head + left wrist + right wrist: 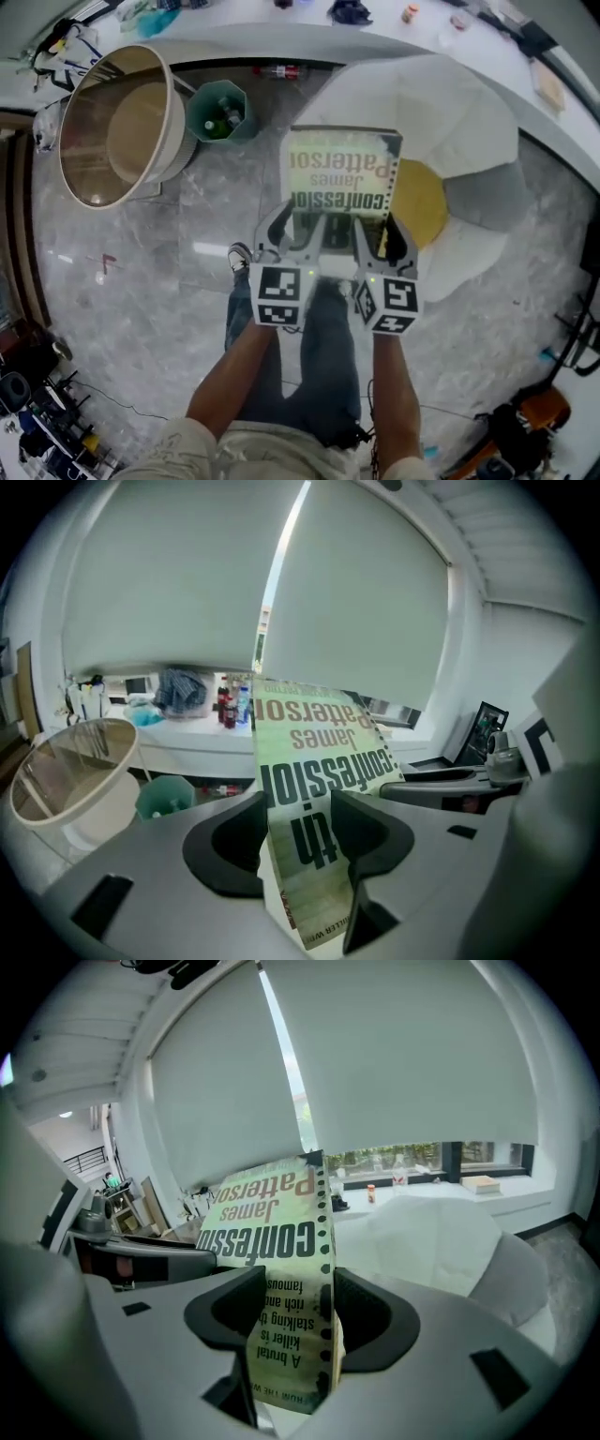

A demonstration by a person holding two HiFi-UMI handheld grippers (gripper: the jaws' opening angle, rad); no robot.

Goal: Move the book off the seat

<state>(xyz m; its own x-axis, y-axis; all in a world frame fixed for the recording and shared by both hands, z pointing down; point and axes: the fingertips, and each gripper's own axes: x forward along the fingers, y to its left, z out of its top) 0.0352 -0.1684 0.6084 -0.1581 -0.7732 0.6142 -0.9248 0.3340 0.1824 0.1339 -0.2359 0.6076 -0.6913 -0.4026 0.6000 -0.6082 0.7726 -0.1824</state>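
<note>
The book (pixel 342 173), a pale green paperback with large dark cover lettering, hangs cover-up in the air in front of the white beanbag seat (pixel 441 103). Both grippers hold its near edge. My left gripper (pixel 292 230) is shut on the book's near left part, and the right gripper (pixel 380 234) is shut on its near right part. In the left gripper view the book (pixel 305 780) stands between the jaws of that gripper (pixel 300 832). The right gripper view shows the book (pixel 281 1241) clamped in the right gripper (pixel 292 1312). A yellow cushion (pixel 420 202) lies on the seat, partly hidden by the book.
A large beige round basket (pixel 122 122) and a teal bin (pixel 220 112) stand on the marble floor to the left. A white counter (pixel 281 37) with small items curves along the back. The person's legs and a shoe (pixel 239 255) are below the grippers.
</note>
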